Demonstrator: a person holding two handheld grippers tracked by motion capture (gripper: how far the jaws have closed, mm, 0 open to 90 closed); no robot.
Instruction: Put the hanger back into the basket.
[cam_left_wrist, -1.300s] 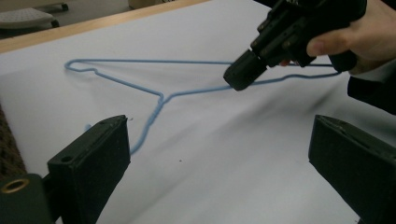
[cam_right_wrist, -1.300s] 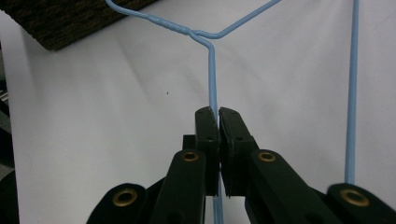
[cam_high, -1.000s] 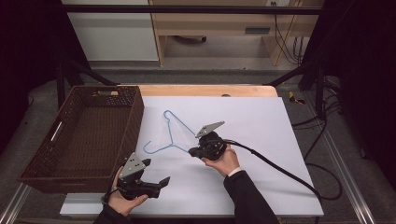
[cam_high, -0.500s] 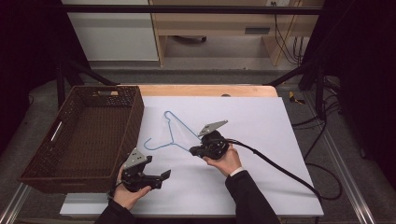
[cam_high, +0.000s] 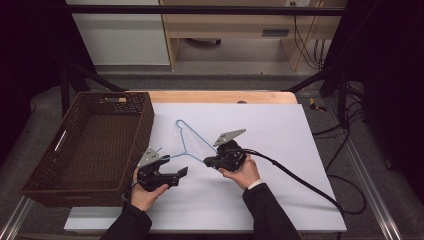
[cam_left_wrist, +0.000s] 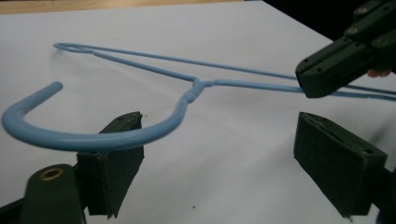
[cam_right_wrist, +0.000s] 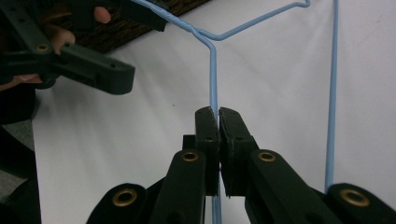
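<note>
High view: a basket sits just left of the left gripper, on the tabletop with its white sheet. The left gripper is released, its jaws spread wide. In the left gripper view, the hanger has its hook curving across the top of this gripper's left jaw; I cannot tell if it touches. The twisted neck lies ahead, between the jaws, and the wire arms run away beyond. The right gripper is just to the right of the left one. It is clenched on the hanger: in the right gripper view its jaws are pressed together on one thin blue wire, which runs straight ahead to the neck. Another wire passes along its right side.
</note>
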